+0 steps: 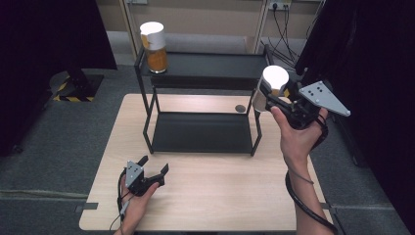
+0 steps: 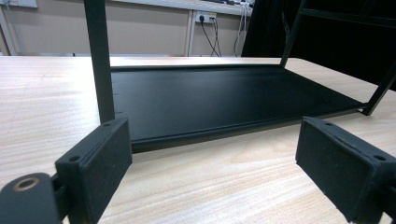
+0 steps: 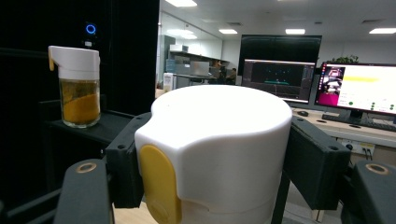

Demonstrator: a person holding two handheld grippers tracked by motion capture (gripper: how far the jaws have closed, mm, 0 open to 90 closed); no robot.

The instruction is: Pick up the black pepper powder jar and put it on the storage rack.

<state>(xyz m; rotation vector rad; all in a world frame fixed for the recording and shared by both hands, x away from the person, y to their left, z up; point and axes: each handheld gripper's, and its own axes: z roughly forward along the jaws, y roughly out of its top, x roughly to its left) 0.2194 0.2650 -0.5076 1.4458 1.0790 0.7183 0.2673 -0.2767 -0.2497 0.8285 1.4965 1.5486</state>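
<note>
The left gripper point(image 1: 155, 171) rests wide open and empty on the table point(image 1: 220, 196), while the right gripper point(image 1: 274, 100) squeezes a white-capped jar point(image 1: 271, 83) upright, just right of the rack's top shelf point(image 1: 210, 63), where another jar point(image 1: 154, 46) stands.

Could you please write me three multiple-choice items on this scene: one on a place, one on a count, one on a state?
1. Where does the free jar stand?
A. rack's top shelf
B. bottom shelf
C. table

2. How many white-lidded jars are there?
A. one
B. two
C. three

3. How is the left gripper?
A. shut on a jar
B. open, holding nothing
C. shut on the rack

Answers: 1 A, it sits at the shelf's left end. 2 B, one is shelved and the held jar sits in the right gripper. 3 B, its fingers stand apart over bare table.
</note>
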